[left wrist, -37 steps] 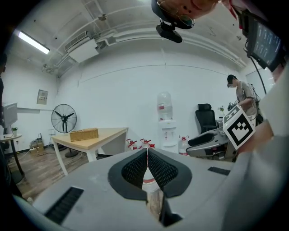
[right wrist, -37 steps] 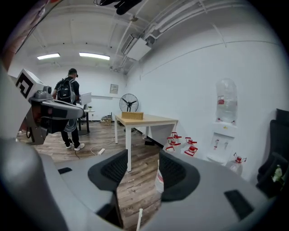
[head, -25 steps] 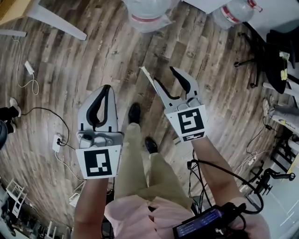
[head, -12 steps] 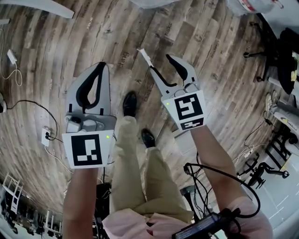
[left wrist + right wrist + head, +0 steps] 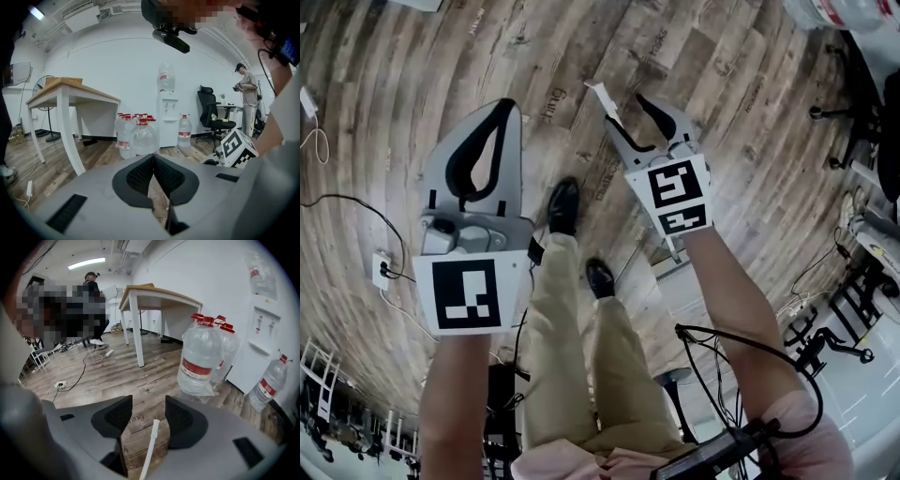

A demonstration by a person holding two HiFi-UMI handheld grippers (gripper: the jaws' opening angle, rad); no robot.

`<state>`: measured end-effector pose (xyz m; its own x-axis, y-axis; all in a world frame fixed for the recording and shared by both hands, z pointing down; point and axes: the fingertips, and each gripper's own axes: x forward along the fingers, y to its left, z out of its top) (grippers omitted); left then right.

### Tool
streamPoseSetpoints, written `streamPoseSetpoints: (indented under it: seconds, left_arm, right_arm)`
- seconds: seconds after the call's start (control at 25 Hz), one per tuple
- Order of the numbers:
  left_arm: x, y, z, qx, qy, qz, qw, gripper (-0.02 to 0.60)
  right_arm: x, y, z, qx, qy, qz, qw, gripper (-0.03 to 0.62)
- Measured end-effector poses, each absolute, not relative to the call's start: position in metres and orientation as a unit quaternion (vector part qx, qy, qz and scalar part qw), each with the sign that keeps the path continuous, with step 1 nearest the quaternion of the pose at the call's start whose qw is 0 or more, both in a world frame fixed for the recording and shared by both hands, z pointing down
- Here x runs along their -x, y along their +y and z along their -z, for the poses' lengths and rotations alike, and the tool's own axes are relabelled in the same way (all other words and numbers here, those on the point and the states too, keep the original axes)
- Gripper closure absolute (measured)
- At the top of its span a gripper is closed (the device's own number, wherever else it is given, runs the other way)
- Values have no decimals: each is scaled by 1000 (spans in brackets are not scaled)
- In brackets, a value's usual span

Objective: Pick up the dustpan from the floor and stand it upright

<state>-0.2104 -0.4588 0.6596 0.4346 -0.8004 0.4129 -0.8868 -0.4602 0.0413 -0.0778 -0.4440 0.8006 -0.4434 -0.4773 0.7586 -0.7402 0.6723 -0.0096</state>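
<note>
No dustpan shows in any view. In the head view my left gripper [image 5: 499,109] is held out over the wooden floor [image 5: 384,141] with its dark pads pressed together at the tips and nothing between them; the left gripper view shows the same shut left gripper [image 5: 153,157]. My right gripper [image 5: 626,108] stands open beside it. A thin white strip [image 5: 602,97] sticks out by one jaw, and in the right gripper view the white strip [image 5: 149,446] runs loose up the gap of the right gripper [image 5: 148,406].
Large water bottles [image 5: 201,359] stand by a white-legged table [image 5: 154,294] and a water dispenser [image 5: 168,110]. An office chair [image 5: 211,117] and a standing person [image 5: 246,93] are to the right. A power strip with cable [image 5: 380,272] lies on the floor, and my shoes [image 5: 562,206] are below the grippers.
Both grippers have risen in the head view and reach further forward. The bottles and table leg have slid out of the top. Jaw states are unchanged.
</note>
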Motion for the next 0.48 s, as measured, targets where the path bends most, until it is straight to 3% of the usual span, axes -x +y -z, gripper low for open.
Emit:
streamPoseSetpoints:
  seconds: [0.48]
  left_arm:
    - [215,-476,-718,-845,-495,-168,118,568]
  right_arm:
    - [74,-444,-887,-352,-817,-184,418,375]
